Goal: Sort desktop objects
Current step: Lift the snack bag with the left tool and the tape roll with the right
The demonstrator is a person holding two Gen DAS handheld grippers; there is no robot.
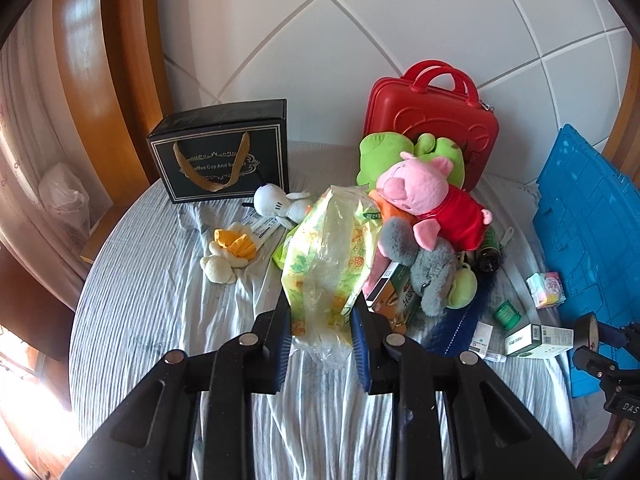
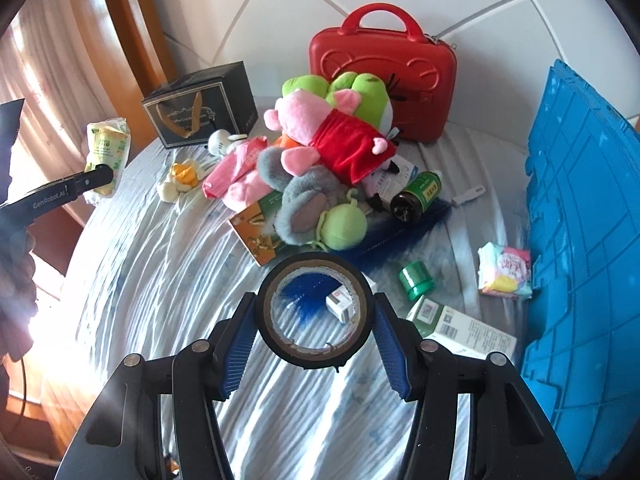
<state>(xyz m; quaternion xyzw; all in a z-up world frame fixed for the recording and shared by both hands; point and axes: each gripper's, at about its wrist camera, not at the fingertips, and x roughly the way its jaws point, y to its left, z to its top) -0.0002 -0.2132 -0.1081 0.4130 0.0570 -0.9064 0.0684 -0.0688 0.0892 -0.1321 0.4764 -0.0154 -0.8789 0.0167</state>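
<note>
Between the left gripper's (image 1: pixel 320 320) jaws sits a pinched tissue pack (image 1: pixel 332 256); the right gripper (image 2: pixel 316 320) clamps a tape roll (image 2: pixel 316 316). Most toys, boxes and bottles remain heaped on the surface (image 2: pixel 160 280) beside the blue crate (image 2: pixel 580 240), so sorting looks barely begun.

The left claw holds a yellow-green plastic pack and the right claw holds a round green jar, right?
Not quite. The right gripper holds a black ring-shaped roll of tape, as the right wrist view shows; the small green jar lies on the cloth. The left gripper does hold the yellow-green plastic pack.
</note>
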